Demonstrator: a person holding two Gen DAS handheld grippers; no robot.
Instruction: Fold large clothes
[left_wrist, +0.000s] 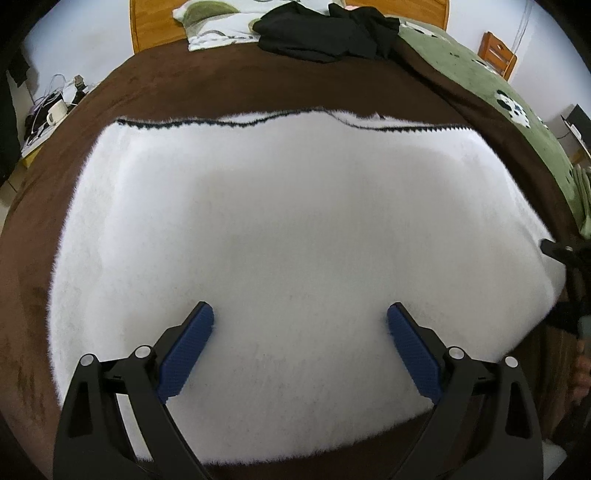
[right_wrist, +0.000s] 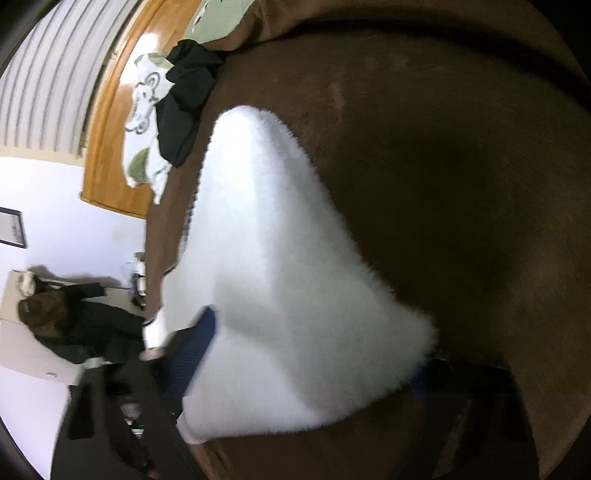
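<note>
The white fluffy garment (left_wrist: 288, 229) lies spread flat on the brown bed cover (left_wrist: 221, 92), a dark zigzag trim along its far edge. The left gripper (left_wrist: 300, 321) hovers over it, fingers (left_wrist: 186, 354) wide apart and empty. The right gripper (right_wrist: 306, 365) straddles a raised corner of the garment (right_wrist: 280, 295), but blur hides whether its fingers (right_wrist: 192, 354) pinch it.

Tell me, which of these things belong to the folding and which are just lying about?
For the folding:
white fluffy garment
left gripper
right gripper

Just lying about:
black clothes
patterned pillow
green blanket
white mug
brown bedspread
</note>
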